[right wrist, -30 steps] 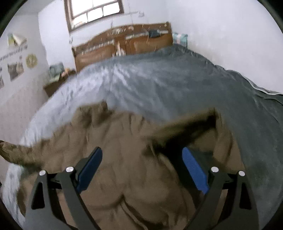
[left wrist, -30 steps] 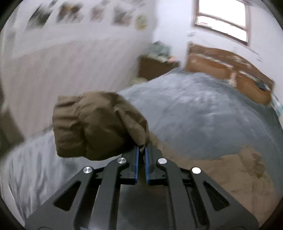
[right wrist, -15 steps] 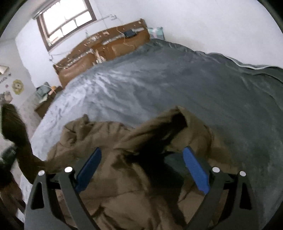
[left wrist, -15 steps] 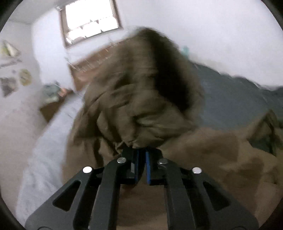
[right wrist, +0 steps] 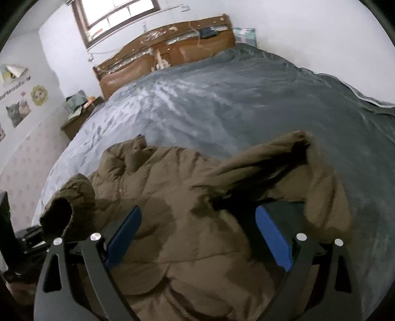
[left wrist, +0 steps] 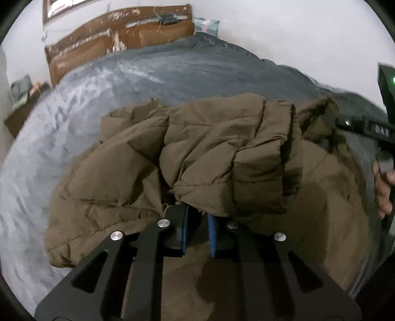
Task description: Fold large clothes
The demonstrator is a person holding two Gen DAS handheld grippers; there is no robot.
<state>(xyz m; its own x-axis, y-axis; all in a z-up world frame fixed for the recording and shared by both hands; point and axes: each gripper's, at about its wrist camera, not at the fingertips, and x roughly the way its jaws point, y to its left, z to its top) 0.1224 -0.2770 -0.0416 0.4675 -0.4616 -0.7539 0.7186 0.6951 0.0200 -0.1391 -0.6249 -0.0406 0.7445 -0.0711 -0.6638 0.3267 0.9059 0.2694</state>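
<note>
A large brown padded jacket (left wrist: 138,177) lies on the grey bed cover (left wrist: 172,74). My left gripper (left wrist: 197,222) has its jaws a small gap apart, with the jacket's sleeve (left wrist: 234,153) draped over the tips and laid across the jacket's body. Whether it still pinches the cloth I cannot tell. In the right wrist view the jacket (right wrist: 197,222) fills the lower half, with the sleeve's cuff (right wrist: 69,202) at the left. My right gripper (right wrist: 197,232) is open wide just above the jacket and holds nothing.
A brown wooden headboard (right wrist: 163,56) stands at the far end of the bed, under a window (right wrist: 118,14). A bedside table (right wrist: 79,111) with small items is at the far left. White walls surround the bed. The right gripper's handle and a hand (left wrist: 382,177) show at the right edge.
My left gripper swung the sleeve from the left side of the bed up and over onto the jacket's body, and its jaws have parted a little. The right gripper stayed open above the jacket.
</note>
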